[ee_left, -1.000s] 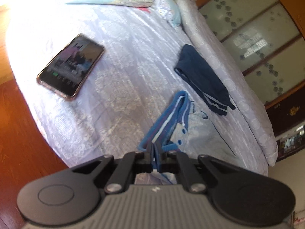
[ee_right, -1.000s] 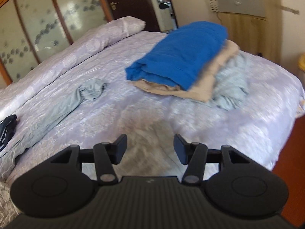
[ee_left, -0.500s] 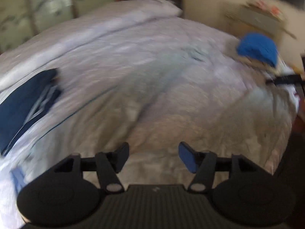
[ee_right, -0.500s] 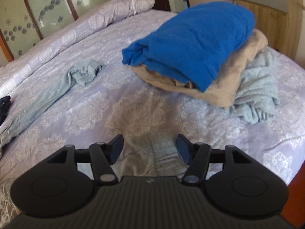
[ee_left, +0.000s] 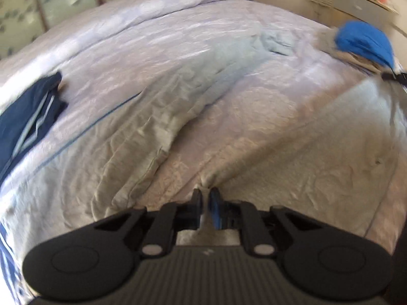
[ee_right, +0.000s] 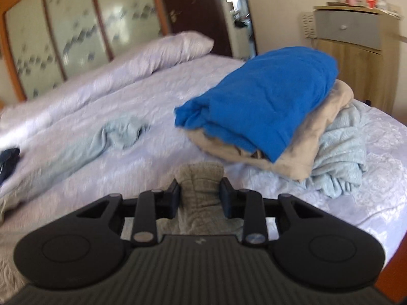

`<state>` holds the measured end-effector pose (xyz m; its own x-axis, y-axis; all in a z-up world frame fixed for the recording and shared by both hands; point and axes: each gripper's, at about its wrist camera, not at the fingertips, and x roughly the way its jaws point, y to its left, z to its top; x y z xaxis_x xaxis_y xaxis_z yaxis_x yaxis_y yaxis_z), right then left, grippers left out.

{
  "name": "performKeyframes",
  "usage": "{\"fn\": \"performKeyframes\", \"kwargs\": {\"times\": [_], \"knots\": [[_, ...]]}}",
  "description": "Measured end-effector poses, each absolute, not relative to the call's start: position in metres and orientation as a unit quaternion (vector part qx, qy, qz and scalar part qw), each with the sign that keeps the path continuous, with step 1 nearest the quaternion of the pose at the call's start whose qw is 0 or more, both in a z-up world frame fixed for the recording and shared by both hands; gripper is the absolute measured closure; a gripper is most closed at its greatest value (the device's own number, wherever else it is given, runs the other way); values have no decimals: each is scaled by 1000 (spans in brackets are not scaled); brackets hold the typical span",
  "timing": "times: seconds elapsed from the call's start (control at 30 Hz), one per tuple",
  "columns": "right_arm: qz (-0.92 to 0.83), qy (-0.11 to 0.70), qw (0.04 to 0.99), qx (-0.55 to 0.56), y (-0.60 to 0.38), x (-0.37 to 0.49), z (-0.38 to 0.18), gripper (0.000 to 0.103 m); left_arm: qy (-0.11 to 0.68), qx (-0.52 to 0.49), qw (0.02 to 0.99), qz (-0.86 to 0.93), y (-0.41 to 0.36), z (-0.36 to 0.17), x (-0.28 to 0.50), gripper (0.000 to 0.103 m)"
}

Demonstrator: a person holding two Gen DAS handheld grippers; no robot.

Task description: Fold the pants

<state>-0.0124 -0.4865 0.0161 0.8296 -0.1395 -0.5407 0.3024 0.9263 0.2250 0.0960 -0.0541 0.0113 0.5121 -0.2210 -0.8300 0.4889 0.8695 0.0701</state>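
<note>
Pants (ee_left: 157, 117) lie spread across the bed (ee_left: 193, 25), grey-blue, legs running toward the far pillow. Left hand-held gripper (ee_left: 205, 204) is pinched together on a fabric edge at the near side, looks like the crotch or waist seam. Right hand-held gripper (ee_right: 199, 195) has its jaws apart, straddling a bunched grey fold, not clamped. Suggest: close right fully on fabric first, then lift both evenly and keep the edge taut so the legs stack. Avoid the blue blanket (ee_right: 264, 96) stack nearby.
</note>
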Motion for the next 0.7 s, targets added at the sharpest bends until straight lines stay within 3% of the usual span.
{"fn": "performKeyframes", "kwargs": {"times": [0.07,0.1,0.17,0.43,0.7], "knots": [[-132,301,936,126,-481,7,-2,64,452,165,858,-179,-64,-2,102,81],[-139,331,929,93,-475,18,-15,59,439,178,864,-171,-67,-2,98,70],[-156,313,936,28,-460,17,-16,48,429,191,871,-145,-65,6,90,55],[-158,256,939,166,-491,-60,23,47,375,14,923,-83,52,66,16,49],[-143,280,861,400,-514,-104,-6,45,389,-298,869,70,213,58,-62,46]]}}
